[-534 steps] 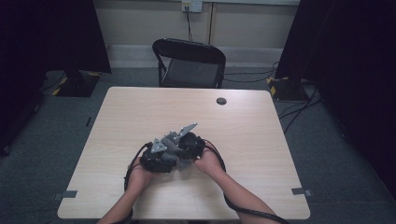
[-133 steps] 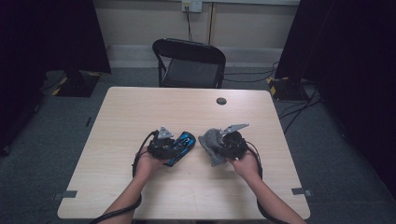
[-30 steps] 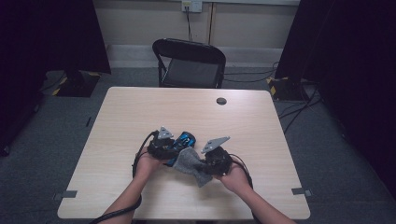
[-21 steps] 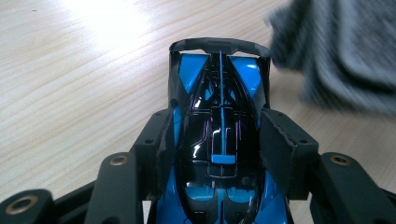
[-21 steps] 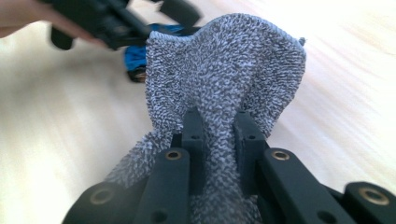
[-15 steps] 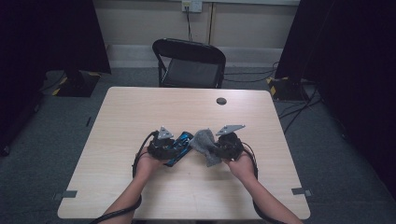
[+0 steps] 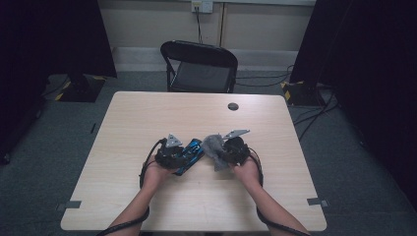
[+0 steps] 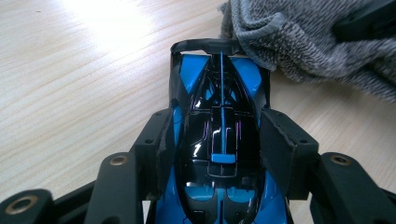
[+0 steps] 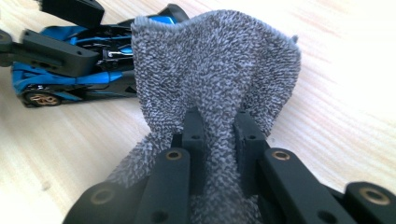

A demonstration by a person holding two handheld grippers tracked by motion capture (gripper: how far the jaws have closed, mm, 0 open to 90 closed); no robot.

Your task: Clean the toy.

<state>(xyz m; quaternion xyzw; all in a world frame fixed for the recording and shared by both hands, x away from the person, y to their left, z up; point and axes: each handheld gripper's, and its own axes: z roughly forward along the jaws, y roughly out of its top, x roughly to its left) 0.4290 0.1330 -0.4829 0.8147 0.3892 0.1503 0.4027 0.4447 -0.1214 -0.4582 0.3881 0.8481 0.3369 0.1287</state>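
Observation:
A blue and black toy race car (image 7: 189, 155) (image 8: 219, 140) lies on the wooden table (image 7: 162, 113), gripped across its body by my left gripper (image 7: 181, 156) (image 8: 217, 149), whose pads press on both sides. My right gripper (image 7: 221, 150) (image 9: 218, 126) is shut on a grey terry cloth (image 7: 214, 147) (image 9: 215, 70), pinched between its jaws. The cloth bunches up ahead of the jaws and touches the car's far end (image 8: 205, 45). In the right gripper view the car (image 9: 79, 65) lies at the upper left, partly behind the cloth.
A small black round cap (image 7: 233, 106) sits near the table's far edge. A black folding chair (image 7: 199, 66) stands behind the table. Bare tabletop stretches to the left, right and front of the hands.
My right gripper with the cloth has moved up and right from the car's near side to its far end. The left gripper and car have stayed put.

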